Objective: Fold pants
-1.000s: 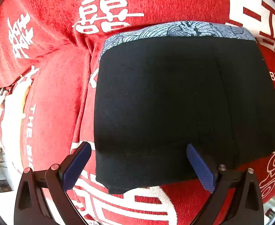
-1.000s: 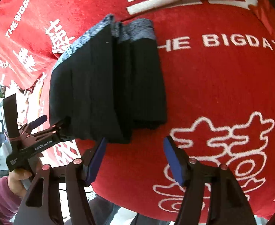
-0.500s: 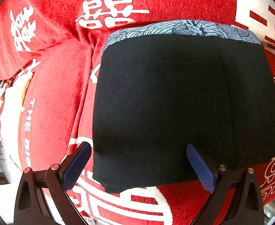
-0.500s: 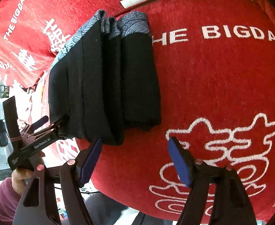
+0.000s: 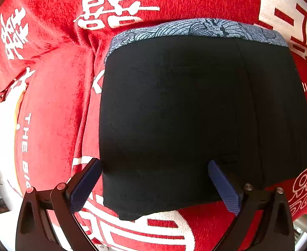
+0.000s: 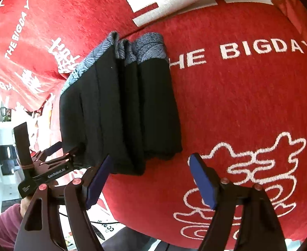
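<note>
One pair of black pants (image 5: 195,115) is lying folded on one red cover (image 5: 53,108). Two claws are showing: the left claw (image 5: 153,186) at six o'clock and the right claw (image 6: 151,179), each carrying two blue pads.

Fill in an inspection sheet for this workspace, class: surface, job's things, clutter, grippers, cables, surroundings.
Surface: red cover with white lettering, rumpled at the left.
Job's things: black pants, folded into a stack, patterned waistband at the far end.
Clutter: nothing seen.
Grippers: left gripper open, straddling the pants' near edge; right gripper open, its jaws just widened, nothing between them, beside the stack.
Cables: dark cable below the cover's edge.
Surroundings: bright white room at far left, blurred; hand with sleeve.
</note>
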A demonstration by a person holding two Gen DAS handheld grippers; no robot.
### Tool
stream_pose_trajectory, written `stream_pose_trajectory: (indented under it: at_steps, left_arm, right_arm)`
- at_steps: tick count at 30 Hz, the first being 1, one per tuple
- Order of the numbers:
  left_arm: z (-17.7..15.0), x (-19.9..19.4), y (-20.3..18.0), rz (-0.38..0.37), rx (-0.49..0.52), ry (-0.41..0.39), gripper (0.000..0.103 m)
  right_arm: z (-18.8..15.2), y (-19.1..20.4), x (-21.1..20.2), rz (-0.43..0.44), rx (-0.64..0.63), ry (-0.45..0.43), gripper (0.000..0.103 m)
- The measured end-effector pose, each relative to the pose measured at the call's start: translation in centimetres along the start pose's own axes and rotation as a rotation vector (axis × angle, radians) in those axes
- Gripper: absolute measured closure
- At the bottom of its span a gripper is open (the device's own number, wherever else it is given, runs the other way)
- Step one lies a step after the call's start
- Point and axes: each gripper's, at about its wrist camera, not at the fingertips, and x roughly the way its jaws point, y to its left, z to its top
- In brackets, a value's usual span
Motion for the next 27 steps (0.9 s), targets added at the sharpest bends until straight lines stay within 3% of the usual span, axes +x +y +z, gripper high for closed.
stream_pose_trajectory:
  at_steps: [14,21,27]
  left_arm:
    - [0.7,0.6,1.2,-0.019,-0.005,0.018,0.001]
    - [1.8,0.6,2.9,-0.093,-0.089,0.045,0.001]
    - [3.2,0.0,3.7,-0.103,-0.057,0.012,0.001]
  right_arm:
    - [0.9,-0.5,-0.1,0.009,0.015,-0.011,0.019]
    - [1.7,-0.6,0.0,0.012,0.010,-0.018,0.014]
    - [2.3,-0.2,-0.1,0.010,-0.016,-0.017,0.011]
